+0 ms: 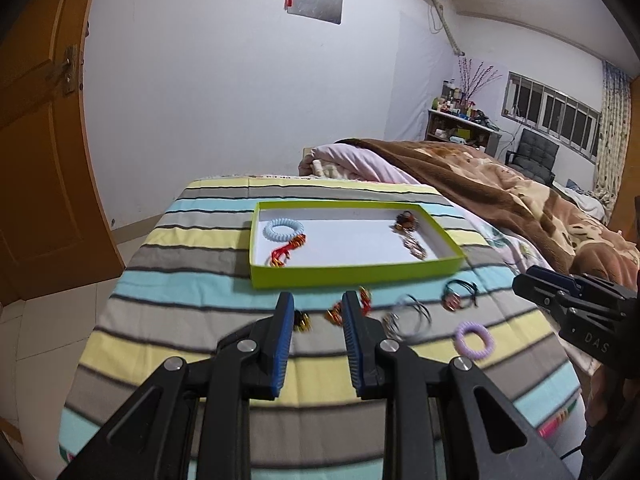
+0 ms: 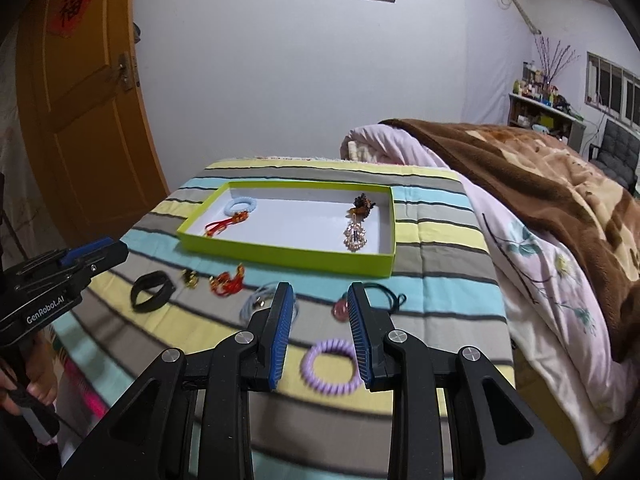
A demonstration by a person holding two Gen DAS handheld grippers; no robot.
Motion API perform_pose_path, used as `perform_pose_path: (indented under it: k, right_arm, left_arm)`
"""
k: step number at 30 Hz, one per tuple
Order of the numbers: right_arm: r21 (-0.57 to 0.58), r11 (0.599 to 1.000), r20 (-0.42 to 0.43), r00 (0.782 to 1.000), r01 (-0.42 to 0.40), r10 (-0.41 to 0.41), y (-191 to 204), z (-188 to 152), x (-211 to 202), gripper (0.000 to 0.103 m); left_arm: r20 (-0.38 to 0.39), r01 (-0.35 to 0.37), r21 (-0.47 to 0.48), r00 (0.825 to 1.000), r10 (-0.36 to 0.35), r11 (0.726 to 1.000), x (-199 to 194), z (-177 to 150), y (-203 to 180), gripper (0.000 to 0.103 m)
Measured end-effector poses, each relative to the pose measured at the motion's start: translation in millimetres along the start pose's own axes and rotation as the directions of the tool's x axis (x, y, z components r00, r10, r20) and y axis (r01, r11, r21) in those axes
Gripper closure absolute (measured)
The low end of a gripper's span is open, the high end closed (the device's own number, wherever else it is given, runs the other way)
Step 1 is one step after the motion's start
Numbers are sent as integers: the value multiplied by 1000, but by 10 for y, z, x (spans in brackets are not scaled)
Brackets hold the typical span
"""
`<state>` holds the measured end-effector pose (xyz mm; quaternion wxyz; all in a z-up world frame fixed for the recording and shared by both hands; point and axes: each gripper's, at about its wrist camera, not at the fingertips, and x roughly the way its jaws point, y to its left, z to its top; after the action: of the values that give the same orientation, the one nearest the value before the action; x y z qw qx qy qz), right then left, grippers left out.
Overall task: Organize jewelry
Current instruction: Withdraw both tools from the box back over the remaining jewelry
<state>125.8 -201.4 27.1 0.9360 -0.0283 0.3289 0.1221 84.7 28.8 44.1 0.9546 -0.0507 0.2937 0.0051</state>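
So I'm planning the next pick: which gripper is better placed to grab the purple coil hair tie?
Right. The purple coil hair tie lies just ahead of the open right gripper, almost between its fingers. The left gripper is open over the red-gold trinkets, further off.

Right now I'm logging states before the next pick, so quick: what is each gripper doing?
Left gripper: open, holding nothing.
Right gripper: open, holding nothing, above the purple hair tie.

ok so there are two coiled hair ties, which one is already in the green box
The pale blue coiled hair tie, lying at the left end of the green box beside a red tassel charm. The purple coiled hair tie lies outside on the striped cover.
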Motion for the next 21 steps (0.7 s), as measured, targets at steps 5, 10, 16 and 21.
perform_pose_path:
  k: [5, 10, 16, 21]
  right_arm:
    - [-5, 1000, 10, 1000, -7, 7, 79, -135, -204, 74]
    - [4, 1000, 19, 1000, -8, 8, 82, -241, -357, 74]
    - [1, 1000, 37, 999, 1, -1, 83, -329, -535, 74]
    - [-7, 1000, 46, 999, 1, -1, 116, -376, -619, 74]
  left_arm:
    - [-1, 16, 17, 1000, -16, 1000, -170, -115, -84, 77]
    - [-3, 13, 15, 1000, -13, 1000, -290, -226, -113, 77]
    - [5, 11, 7, 1000, -11, 1000, -413, -315, -111, 77]
    - [8, 10, 4, 1000, -10, 1000, -481, -373, -117, 77]
